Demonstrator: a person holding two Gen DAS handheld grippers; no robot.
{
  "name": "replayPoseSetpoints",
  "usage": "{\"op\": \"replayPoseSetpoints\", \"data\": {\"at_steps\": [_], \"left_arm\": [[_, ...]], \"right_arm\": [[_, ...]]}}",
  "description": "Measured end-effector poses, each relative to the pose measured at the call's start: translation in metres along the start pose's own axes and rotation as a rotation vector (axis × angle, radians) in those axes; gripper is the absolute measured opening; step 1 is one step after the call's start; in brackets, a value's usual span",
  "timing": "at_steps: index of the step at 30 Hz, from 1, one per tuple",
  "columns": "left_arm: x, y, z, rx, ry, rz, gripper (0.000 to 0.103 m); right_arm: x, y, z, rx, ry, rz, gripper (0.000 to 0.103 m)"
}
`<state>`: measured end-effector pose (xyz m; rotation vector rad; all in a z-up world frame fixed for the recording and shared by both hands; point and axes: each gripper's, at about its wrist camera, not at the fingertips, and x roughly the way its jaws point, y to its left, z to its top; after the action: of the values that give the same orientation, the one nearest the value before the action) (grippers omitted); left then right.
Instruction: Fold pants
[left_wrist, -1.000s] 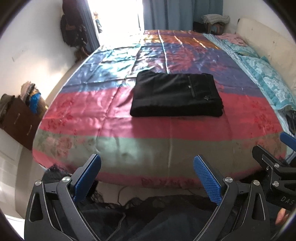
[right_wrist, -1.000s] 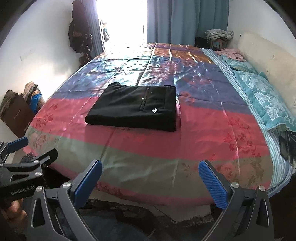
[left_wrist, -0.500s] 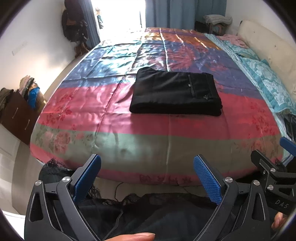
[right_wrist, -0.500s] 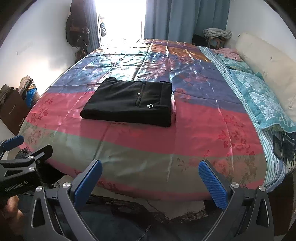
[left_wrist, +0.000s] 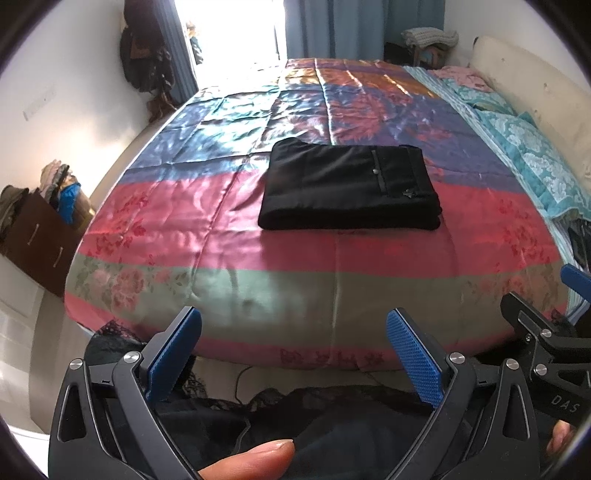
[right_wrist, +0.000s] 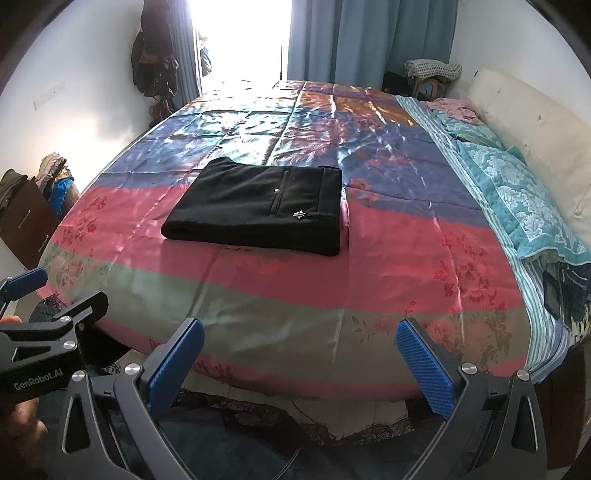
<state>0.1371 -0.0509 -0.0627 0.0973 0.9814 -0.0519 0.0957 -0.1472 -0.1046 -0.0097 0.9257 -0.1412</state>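
A bed (left_wrist: 258, 288) fills the room, spread with a shiny quilt (right_wrist: 406, 229) in bands of blue, purple, pink and grey-green with red flowers. Along its right side lies a teal patterned cover (right_wrist: 524, 199), with a cream headboard (right_wrist: 535, 122) beyond it. Blue curtains (right_wrist: 369, 40) hang beside a bright doorway (right_wrist: 243, 40) at the far end. Dark bags (left_wrist: 144, 55) hang on the white left wall. A brown cabinet (left_wrist: 33, 236) stands at the left, clothes (left_wrist: 59, 184) piled on top. Dark lace-edged fabric (right_wrist: 258, 417) lies below the bed's near edge.
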Motion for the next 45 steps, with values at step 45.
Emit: {"op": "replayPoseSetpoints", "data": {"at_steps": [45], "left_arm": [[0.002, -0.011, 0.000, 0.060, 0.004, 0.046, 0.103]], "right_arm": [[0.003, -0.018, 0.002, 0.038, 0.025, -0.029, 0.103]]}}
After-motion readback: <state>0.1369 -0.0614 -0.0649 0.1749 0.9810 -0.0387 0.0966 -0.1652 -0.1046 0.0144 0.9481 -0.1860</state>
